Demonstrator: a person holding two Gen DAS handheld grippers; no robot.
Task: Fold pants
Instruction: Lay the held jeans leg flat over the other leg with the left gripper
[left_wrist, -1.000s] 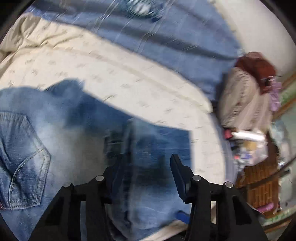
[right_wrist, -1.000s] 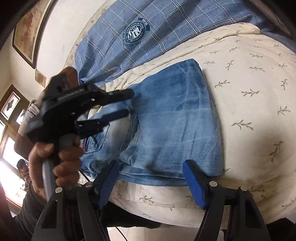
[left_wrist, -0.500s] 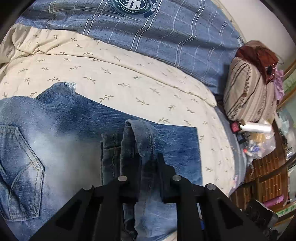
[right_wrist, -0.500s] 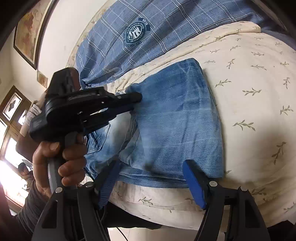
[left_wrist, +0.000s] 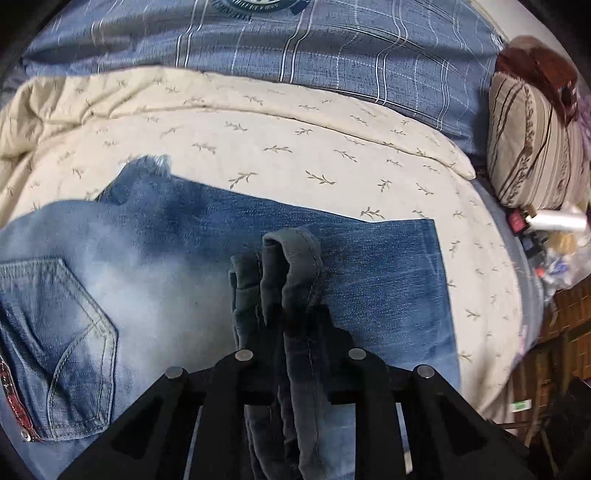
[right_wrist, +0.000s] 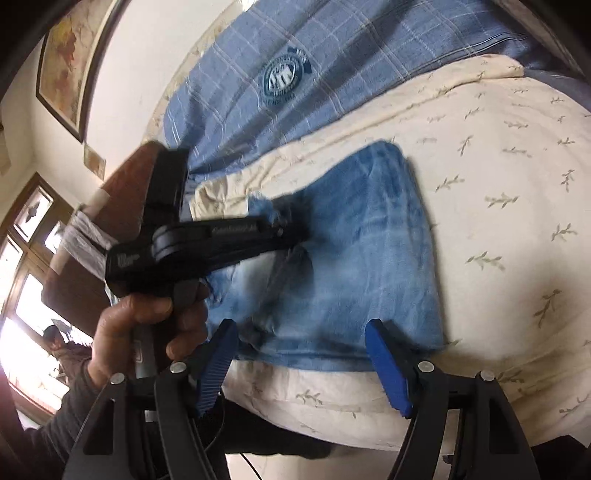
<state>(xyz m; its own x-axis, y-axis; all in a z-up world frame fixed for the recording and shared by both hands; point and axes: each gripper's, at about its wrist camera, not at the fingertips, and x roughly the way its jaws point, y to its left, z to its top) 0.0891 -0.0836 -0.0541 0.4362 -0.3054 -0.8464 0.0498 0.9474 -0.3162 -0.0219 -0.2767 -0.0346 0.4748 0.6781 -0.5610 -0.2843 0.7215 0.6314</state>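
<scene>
1. Denim, faded pale at the seat and darker toward the folded end: the pants (left_wrist: 369, 280) lie flat on the cream, leaf-sprigged quilt (left_wrist: 280, 147) near the bed's front edge; a stitched back pocket (left_wrist: 62, 332) shows.
2. Left claw (left_wrist: 291, 332), black, pinches a bunched ridge of thick hem; its jaws are opening slightly, cloth between them.
3. Right claw (right_wrist: 303, 362), with ribbed blue pads, stands wide and empty at the bed's edge; a hand (right_wrist: 144, 332) grips the other tool.
4. Blue plaid bedding (left_wrist: 332, 48) lies behind.
</scene>
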